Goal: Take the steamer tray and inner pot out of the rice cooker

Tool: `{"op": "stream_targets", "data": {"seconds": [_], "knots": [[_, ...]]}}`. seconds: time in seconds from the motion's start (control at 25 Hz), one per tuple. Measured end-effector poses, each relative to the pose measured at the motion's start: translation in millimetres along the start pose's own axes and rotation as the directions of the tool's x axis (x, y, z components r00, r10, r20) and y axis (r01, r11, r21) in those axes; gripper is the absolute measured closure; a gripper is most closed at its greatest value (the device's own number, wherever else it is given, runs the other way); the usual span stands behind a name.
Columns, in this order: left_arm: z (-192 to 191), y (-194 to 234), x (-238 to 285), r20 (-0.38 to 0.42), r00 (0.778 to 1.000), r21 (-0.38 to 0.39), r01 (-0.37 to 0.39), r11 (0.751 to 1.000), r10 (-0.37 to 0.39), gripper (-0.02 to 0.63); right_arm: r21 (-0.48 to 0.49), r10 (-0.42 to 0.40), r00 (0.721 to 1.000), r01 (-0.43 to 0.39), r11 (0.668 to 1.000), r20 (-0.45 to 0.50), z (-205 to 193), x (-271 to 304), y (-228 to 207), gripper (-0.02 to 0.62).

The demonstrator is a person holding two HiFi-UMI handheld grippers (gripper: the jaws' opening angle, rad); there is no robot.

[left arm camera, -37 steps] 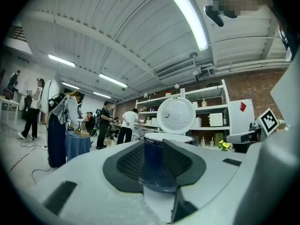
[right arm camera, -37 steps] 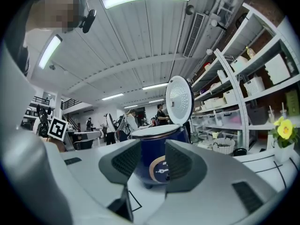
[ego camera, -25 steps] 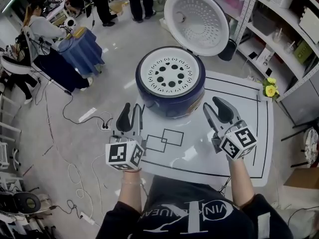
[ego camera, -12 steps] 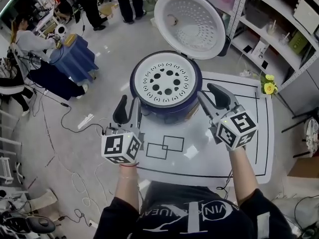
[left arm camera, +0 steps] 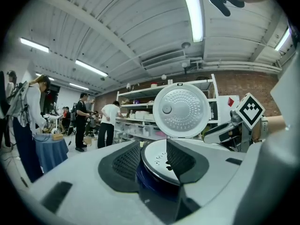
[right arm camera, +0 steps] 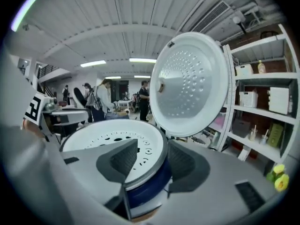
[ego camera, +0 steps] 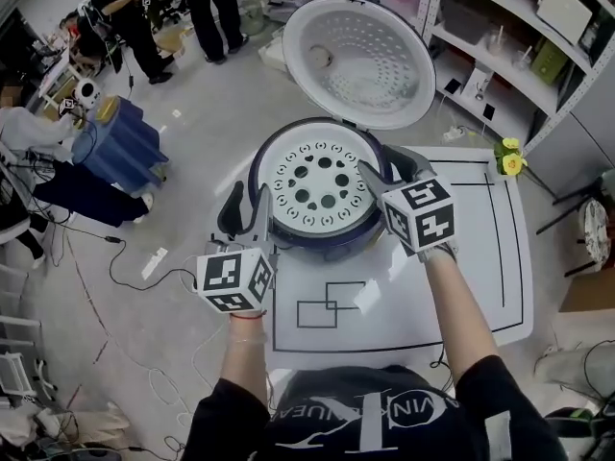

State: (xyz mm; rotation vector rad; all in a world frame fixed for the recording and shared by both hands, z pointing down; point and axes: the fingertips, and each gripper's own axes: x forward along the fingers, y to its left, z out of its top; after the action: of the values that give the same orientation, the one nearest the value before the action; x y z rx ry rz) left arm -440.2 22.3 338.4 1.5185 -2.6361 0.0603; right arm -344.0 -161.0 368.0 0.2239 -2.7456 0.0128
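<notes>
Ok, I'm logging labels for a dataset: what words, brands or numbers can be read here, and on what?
None legible.
White print on the person's black shirt: upside down, cut off, unreadable.
Black-and-white marker cubes: square patterns, no letters.
Dark blue round rice cooker: no label showing.
Shelf boxes: too small.

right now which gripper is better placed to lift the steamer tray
Right, probably: the right gripper, jaws opening, straddles the tray rim ungripped; the left gripper, also opening, sits beside the cooker.

A blue cloth-draped table stands at the upper left, a standing person in a white shirt beyond it at the top. Small yellow flowers sit at the right, below white metal shelving.
</notes>
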Motion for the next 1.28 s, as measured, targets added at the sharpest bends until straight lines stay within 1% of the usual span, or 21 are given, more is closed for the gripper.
{"op": "stream_targets", "data": {"seconds": [0.04, 0.12, 0.24, 0.36, 0.4, 0.48, 0.6, 0.68, 0.84, 0.96, 1.12, 1.2, 1.28], "knots": [[0, 1, 3, -0.001, 1.000, 0.002, 0.012, 1.000, -0.012, 0.457, -0.033, -0.019, 0.999, 0.017, 0.999, -0.041, -3, 5, -1, 0.396], [-2, 3, 10, -0.002, 1.000, 0.002, 0.029, 1.000, -0.029, 0.457, -0.097, -0.055, 0.993, 0.045, 0.994, -0.107, -5, 15, -3, 0.388], [-3, 10, 17, -0.009, 0.999, -0.006, 0.049, 0.999, -0.050, 0.457, -0.125, -0.083, 0.982, 0.062, 0.990, -0.170, -3, 29, -2, 0.388], [-7, 11, 20, -0.014, 0.998, -0.015, 0.065, 0.998, -0.065, 0.457, -0.166, -0.118, 0.966, 0.081, 0.983, -0.232, -11, 35, -5, 0.388], [-8, 9, 21, -0.014, 0.998, -0.018, 0.068, 0.998, -0.068, 0.457, -0.189, -0.135, 0.960, 0.089, 0.978, -0.247, -14, 35, -8, 0.393], [-9, 6, 22, -0.014, 0.997, -0.022, 0.072, 0.997, -0.072, 0.457, -0.218, -0.157, 0.953, 0.101, 0.971, -0.260, -17, 33, -14, 0.431], [-10, 5, 22, -0.012, 0.997, -0.028, 0.075, 0.997, -0.075, 0.457, -0.206, -0.158, 0.957, 0.108, 0.973, -0.244, -15, 31, -20, 0.466], [-9, 6, 21, -0.008, 0.997, -0.032, 0.076, 0.997, -0.076, 0.457, -0.207, -0.157, 0.962, 0.110, 0.972, -0.225, -12, 31, -20, 0.472], [-6, 10, 21, -0.007, 0.997, -0.039, 0.076, 0.996, -0.076, 0.456, -0.251, -0.176, 0.966, 0.126, 0.960, -0.188, -4, 32, -20, 0.492], [-7, 10, 20, -0.009, 0.997, -0.044, 0.078, 0.996, -0.078, 0.456, -0.263, -0.181, 0.968, 0.132, 0.956, -0.174, -1, 34, -22, 0.503], [-6, 11, 17, 0.001, 0.996, -0.052, 0.090, 0.995, -0.090, 0.456, -0.349, -0.199, 0.973, 0.147, 0.925, -0.118, 15, 30, -18, 0.522], [-5, 10, 17, 0.004, 0.995, -0.061, 0.100, 0.993, -0.100, 0.449, -0.331, -0.184, 0.979, 0.144, 0.933, -0.093, 19, 28, -15, 0.525], [-5, 8, 17, 0.004, 0.993, -0.065, 0.114, 0.991, -0.114, 0.448, -0.285, -0.171, 0.985, 0.154, 0.946, -0.035, 25, 22, -13, 0.528]]}}
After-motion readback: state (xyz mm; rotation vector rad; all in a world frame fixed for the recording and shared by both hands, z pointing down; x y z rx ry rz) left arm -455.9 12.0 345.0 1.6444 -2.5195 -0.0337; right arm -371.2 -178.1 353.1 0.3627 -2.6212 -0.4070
